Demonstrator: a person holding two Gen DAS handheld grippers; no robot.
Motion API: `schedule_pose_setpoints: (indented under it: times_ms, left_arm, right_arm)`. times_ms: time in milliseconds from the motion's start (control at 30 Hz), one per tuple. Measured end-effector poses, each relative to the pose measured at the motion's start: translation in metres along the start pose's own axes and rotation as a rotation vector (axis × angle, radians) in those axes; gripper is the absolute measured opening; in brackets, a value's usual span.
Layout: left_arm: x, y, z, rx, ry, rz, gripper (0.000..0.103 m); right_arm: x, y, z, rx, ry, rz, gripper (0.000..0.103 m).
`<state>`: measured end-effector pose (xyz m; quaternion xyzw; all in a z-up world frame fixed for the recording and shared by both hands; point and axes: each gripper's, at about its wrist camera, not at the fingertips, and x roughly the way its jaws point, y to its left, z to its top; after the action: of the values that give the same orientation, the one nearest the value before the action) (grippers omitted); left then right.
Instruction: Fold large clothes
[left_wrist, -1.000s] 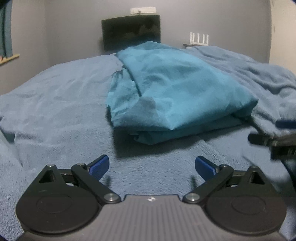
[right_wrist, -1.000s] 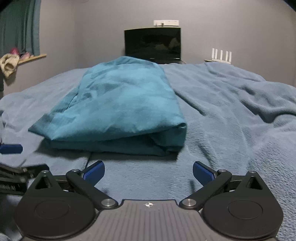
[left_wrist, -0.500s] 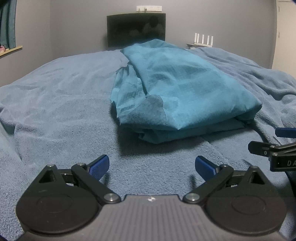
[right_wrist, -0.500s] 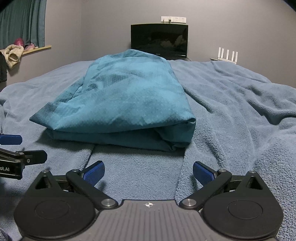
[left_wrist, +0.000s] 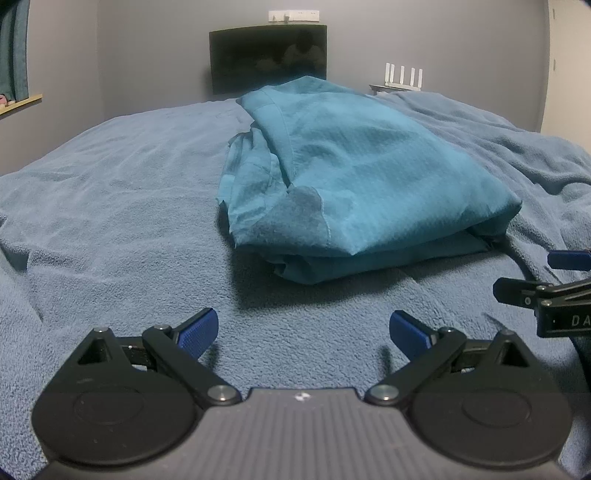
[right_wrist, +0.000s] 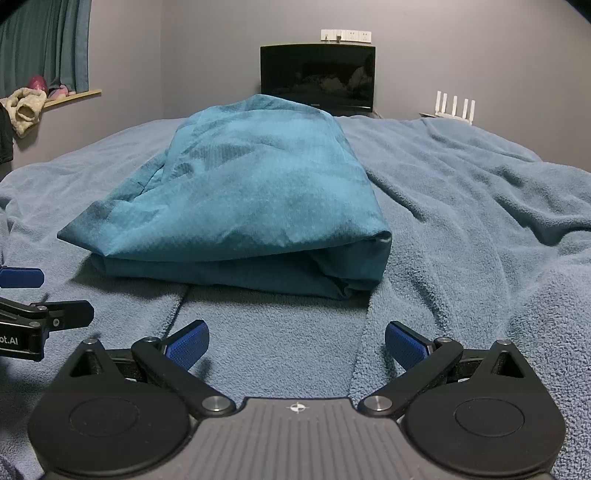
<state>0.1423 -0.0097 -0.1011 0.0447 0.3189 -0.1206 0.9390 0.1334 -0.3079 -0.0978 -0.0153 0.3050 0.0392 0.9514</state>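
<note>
On the black body of our right gripper (left_wrist: 550, 284), seen at the right edge of the left wrist view, we read the white letters "DA"; the rest is cut off. In the right wrist view the left gripper (right_wrist: 33, 291) at the left edge carries white lettering ending in "ot.AI". We can read no other writing.

The folded teal thin-fabric garment (right_wrist: 236, 206) lies on the bed, on a blue terry-cloth blanket (right_wrist: 461, 206), far of both pairs of fingers and apart from them. From our left gripper (left_wrist: 303, 330) the garment (left_wrist: 354, 184) sits ahead and a little to the right, its layered edges facing left and near. From our right gripper (right_wrist: 297, 343) it sits ahead and slightly left, with a rounded fold at its near right corner.

Both grippers are held low over the blanket (left_wrist: 110, 206), side by side, pointing toward the far wall. The left gripper's blue-padded fingers (left_wrist: 195, 332) stand wide apart with nothing between them, and so do the right gripper's blue-padded fingers (right_wrist: 186, 345).

Against the far grey wall stand a dark flat screen (right_wrist: 317, 75) and, to its right, a white router with upright antennas (right_wrist: 454, 107). A green curtain (right_wrist: 48, 40) hangs at the far left.
</note>
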Motion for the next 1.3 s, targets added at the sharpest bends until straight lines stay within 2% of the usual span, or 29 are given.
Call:
schedule_pose_setpoints:
  times_ms: [1300]
  left_arm:
    - [0.0010, -0.0009, -0.0013, 0.010, 0.005, -0.006, 0.100]
  right_arm:
    - [0.0044, -0.0008, -0.0030, -0.010, 0.019, 0.003, 0.103]
